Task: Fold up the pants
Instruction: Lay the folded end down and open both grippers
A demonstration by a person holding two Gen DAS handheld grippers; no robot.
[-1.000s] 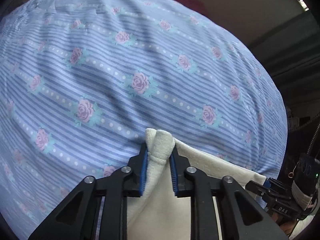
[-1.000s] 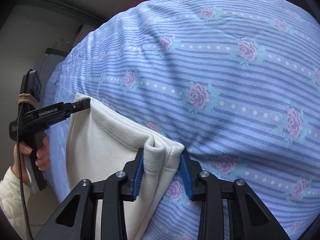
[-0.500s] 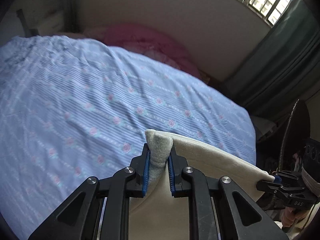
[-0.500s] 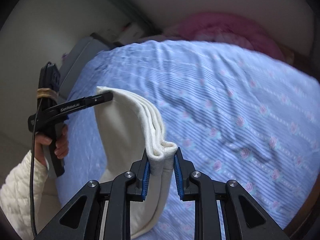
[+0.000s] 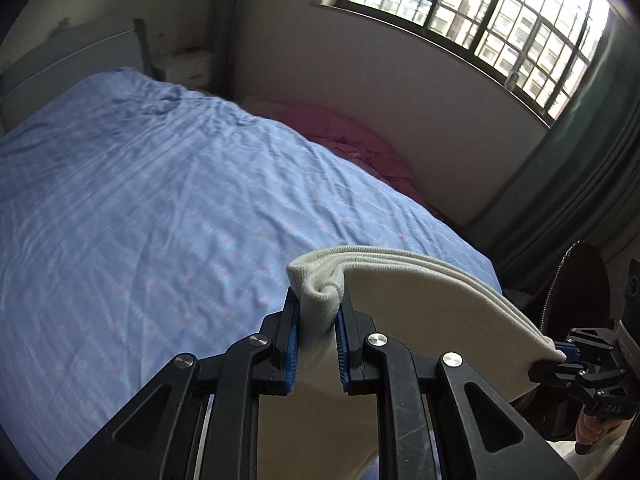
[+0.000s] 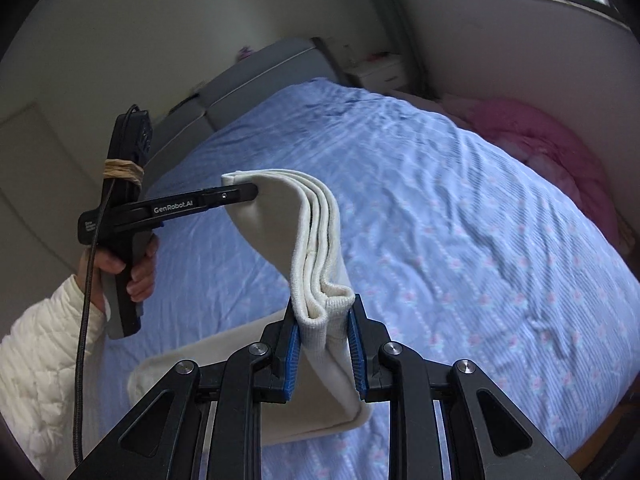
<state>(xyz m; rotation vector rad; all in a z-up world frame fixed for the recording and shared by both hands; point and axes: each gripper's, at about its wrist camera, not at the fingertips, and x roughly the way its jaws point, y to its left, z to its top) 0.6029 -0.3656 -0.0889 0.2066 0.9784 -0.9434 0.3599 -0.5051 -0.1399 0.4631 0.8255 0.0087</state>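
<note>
Cream knit pants (image 5: 424, 308), folded into several layers, hang stretched between my two grippers above the bed. My left gripper (image 5: 319, 312) is shut on one ribbed corner of the top edge. My right gripper (image 6: 324, 320) is shut on the other ribbed corner. In the right wrist view the left gripper (image 6: 248, 193) pinches the far corner of the pants (image 6: 276, 224), and the cloth's lower end rests curled on the sheet. At the right edge of the left wrist view, the right gripper (image 5: 560, 354) holds its corner.
The bed's blue flowered sheet (image 5: 160, 220) spreads below. A pink blanket (image 5: 344, 136) lies along the far wall under a barred window (image 5: 480, 12), beside a green curtain (image 5: 580, 168). A grey headboard (image 6: 260, 76) and white nightstand (image 6: 376, 70) stand behind. A white quilted sleeve (image 6: 40, 360) shows.
Both grippers have risen from just above the sheet to well over the bed, lifting the pants' top edge with them. Both grips hold as before.
</note>
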